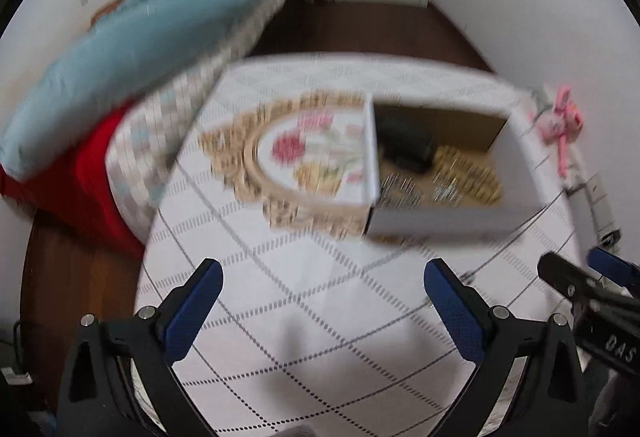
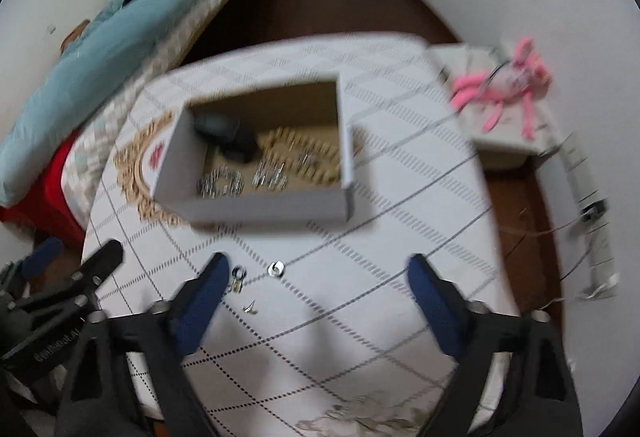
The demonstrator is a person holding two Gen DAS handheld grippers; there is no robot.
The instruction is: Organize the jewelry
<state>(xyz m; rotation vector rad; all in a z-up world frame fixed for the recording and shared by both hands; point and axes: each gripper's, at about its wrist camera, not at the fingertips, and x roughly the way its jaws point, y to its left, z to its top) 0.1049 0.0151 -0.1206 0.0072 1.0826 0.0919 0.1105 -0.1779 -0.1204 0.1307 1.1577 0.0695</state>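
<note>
An open white cardboard box (image 2: 256,203) (image 1: 448,223) sits on the white checked table (image 2: 360,317) (image 1: 300,309). Inside lie a dark pouch (image 2: 230,135) (image 1: 406,145), silver chains (image 2: 222,183) and gold jewelry (image 2: 308,153) (image 1: 468,173). Small loose pieces lie on the cloth in front of the box: a silver ring (image 2: 276,268), a clasp piece (image 2: 237,279) and a gold bit (image 2: 250,308). My right gripper (image 2: 316,277) is open and empty above them. My left gripper (image 1: 322,281) is open and empty, short of the box.
A floral placemat with gold lace edge (image 1: 296,153) lies under the box's left side. A bed with a blue blanket (image 1: 132,49) is at the left. A pink plush toy (image 2: 504,85) sits on a small stand at the right. Dark wooden floor surrounds the table.
</note>
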